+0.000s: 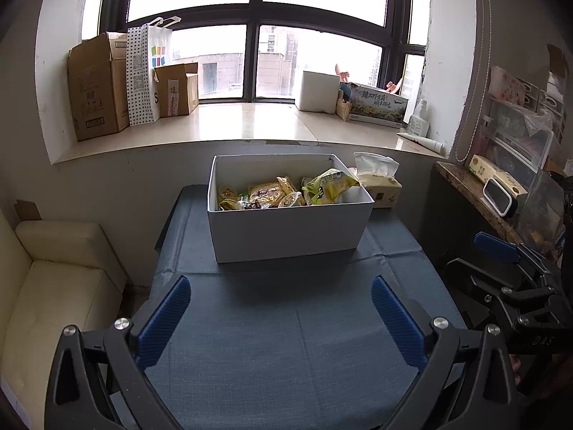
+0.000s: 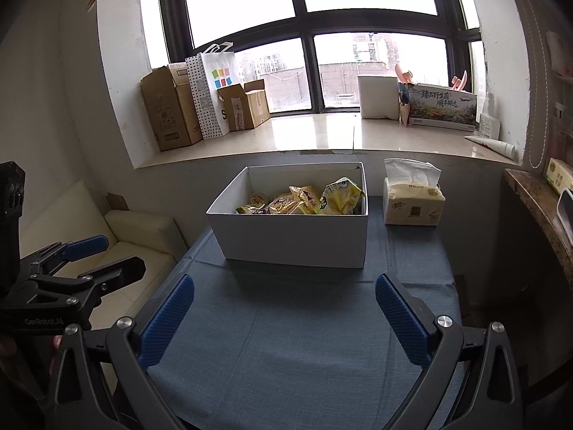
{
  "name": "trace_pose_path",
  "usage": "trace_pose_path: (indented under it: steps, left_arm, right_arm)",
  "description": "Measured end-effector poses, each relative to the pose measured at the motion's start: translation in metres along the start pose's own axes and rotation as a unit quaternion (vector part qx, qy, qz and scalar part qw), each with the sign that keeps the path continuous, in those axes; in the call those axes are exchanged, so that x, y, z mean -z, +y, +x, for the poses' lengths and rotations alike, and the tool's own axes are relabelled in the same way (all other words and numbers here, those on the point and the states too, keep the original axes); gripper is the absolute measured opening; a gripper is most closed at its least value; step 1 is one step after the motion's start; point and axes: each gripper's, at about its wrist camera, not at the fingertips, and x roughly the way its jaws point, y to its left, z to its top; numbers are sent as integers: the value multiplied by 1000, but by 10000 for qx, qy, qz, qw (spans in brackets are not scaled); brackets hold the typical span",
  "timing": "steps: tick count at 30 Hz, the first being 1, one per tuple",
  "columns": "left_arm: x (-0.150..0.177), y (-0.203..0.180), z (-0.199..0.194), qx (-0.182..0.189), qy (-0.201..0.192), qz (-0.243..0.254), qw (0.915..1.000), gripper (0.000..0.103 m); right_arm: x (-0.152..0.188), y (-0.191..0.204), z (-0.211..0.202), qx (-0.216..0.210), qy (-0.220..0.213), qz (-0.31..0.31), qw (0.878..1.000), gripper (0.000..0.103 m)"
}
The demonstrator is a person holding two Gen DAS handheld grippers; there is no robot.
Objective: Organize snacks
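Note:
A white open box (image 1: 286, 231) stands at the far end of the blue-clothed table (image 1: 286, 340). It holds several yellow snack packets (image 1: 286, 191). In the right wrist view the box (image 2: 293, 238) and its snacks (image 2: 308, 199) sit ahead and slightly left. My left gripper (image 1: 281, 290) is open and empty, held above the cloth in front of the box. My right gripper (image 2: 284, 288) is open and empty, also short of the box. Each gripper shows at the edge of the other's view: the right one (image 1: 501, 261), the left one (image 2: 93, 254).
A tissue pack (image 2: 412, 204) stands right of the box. A cream sofa (image 1: 53, 286) lies left of the table. A stone shelf with items (image 1: 494, 186) is on the right. Cardboard boxes (image 1: 96, 86) and a bag (image 1: 148, 71) line the windowsill behind.

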Motion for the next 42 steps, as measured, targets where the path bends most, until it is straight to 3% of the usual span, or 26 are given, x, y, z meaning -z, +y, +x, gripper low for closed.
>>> trace_pose_path:
  steps: [42]
  left_arm:
    - [3,4,4,-33,95,0,9999,103]
  right_arm:
    - [5,2,5,-43,98,-22,9999,103]
